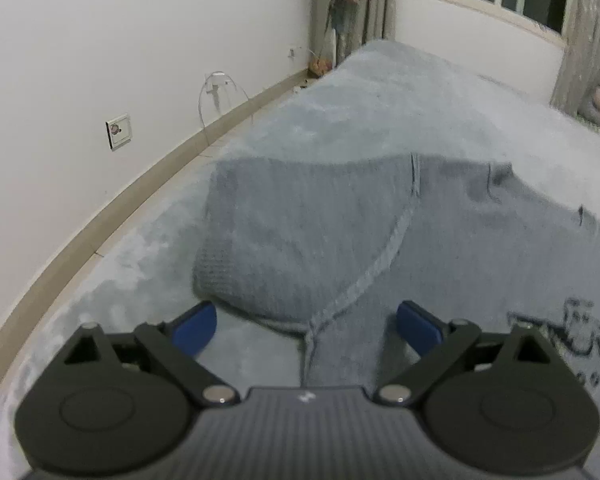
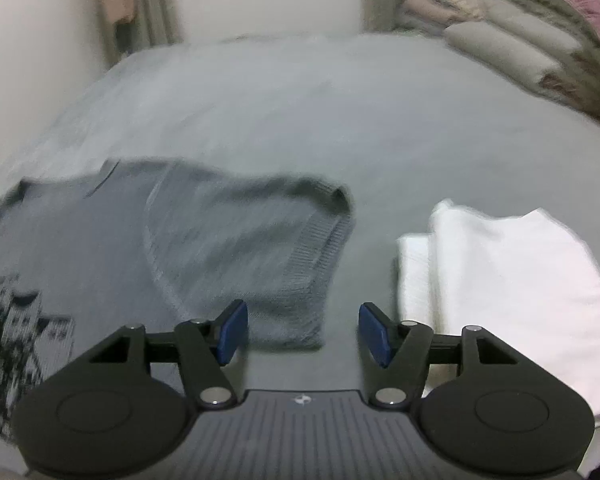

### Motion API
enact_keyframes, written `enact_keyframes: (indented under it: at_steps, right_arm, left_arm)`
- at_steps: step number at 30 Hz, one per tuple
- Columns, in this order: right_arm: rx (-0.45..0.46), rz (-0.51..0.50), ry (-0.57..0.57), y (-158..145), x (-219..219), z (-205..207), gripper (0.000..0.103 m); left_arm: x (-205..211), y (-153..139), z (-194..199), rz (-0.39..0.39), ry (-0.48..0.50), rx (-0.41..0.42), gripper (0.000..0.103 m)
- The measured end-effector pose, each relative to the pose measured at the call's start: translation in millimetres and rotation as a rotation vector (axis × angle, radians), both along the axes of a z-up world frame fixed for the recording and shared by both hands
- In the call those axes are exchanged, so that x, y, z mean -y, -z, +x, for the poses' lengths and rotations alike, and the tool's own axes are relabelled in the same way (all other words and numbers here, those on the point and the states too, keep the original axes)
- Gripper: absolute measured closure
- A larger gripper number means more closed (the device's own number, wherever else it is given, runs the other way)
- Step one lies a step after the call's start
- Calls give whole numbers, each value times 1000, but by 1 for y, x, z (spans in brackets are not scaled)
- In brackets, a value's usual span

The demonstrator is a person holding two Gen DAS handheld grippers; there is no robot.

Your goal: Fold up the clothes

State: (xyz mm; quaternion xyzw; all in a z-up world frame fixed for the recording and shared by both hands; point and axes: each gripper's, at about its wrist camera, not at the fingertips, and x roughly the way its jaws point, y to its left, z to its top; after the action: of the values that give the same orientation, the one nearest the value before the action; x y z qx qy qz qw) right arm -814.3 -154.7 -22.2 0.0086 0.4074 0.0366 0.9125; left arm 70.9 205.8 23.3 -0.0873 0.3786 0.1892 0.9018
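A grey knit sweater (image 1: 340, 232) lies spread on the bed (image 1: 380, 100), both sleeves already folded in across its body, so the step in hand looks like taking the bottom corners to fold the body over. The left gripper (image 1: 306, 322) hangs just above the near edge with its jaws released and wide, the seam of the folded sleeve running up between them but no pad pressing on cloth. The right gripper (image 2: 303, 328) is also released, less widely, and empty; the corner of the other folded sleeve lies just ahead of its left pad, with bare bed under its right one. To do this well, I would sink both claws until the lower pad slides under every layer at the edge, clench at matching points on each side, then lift and carry evenly so the sleeves stay tucked. Only the left view shows the wall socket (image 1: 119, 131) and the floor beside the bed. Only the right view shows a folded white garment (image 2: 508, 292) near the sweater's right, the stacked pillows (image 2: 520, 40), and more of the printed pattern (image 2: 12, 340) on the sweater's front.
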Motion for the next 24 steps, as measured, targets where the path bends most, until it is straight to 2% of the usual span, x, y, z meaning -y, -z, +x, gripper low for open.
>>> enact_keyframes:
  at_steps: [3,4,5,6,9,13,19,21,24]
  right_arm:
    - [8,-14,-15,8,-9,2,58]
    - [12,-14,-16,7,-11,2,81]
    - [13,-5,-14,5,-10,1,92]
    - [13,6,-11,3,-10,1,92]
    - [38,-50,12,0,-10,-3,93]
    - [80,-37,26,-14,-2,-8,94]
    - [41,-104,46,7,-8,2,94]
    - [63,-129,33,2,-14,-1,94]
    - [106,-145,-6,-10,-23,-6,88]
  left_arm:
    - [2,0,0,9,1,0,5]
    - [2,0,-1,6,0,1,5]
    - [2,0,-1,6,0,2,5]
    - [3,0,-2,8,1,2,5]
    - [1,0,-2,9,2,3,5]
    - [2,-3,-2,-9,4,16,4]
    - [4,-1,-1,6,17,5,3]
    - [2,-2,-1,-8,9,11,3]
    - [4,-4,-2,-18,9,19,3]
